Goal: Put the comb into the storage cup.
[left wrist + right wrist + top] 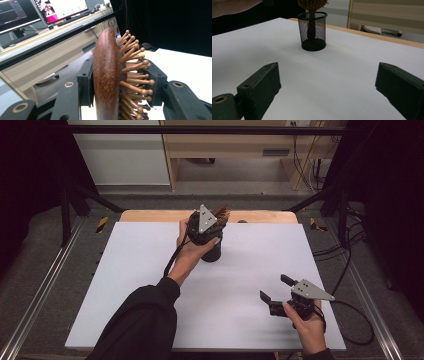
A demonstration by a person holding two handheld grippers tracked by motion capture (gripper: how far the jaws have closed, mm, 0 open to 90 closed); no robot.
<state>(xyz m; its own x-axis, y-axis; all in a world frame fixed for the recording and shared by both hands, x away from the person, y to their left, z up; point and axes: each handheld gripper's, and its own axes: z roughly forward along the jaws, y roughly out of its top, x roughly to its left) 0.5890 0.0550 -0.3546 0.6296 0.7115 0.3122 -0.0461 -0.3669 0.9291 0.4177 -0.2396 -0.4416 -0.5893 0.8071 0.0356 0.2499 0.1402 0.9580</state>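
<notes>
Overhead, the left gripper (212,227) hangs just above the mesh cup (212,254); the right gripper (274,290) rests well apart, jaws spread. Up close, the left's jaws clamp the wooden hairbrush (107,75). Ahead of the right's gaping jaws, the brush handle stands inside the cup.

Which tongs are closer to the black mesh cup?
The left tongs. They're right above the black mesh cup, gripping the wooden hairbrush whose handle sits inside it. The right tongs hover open, far off near the table's front.

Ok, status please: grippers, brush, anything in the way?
Left gripper shut on brush, handle down in mesh cup. Right gripper open, empty. Nothing in the way.
</notes>
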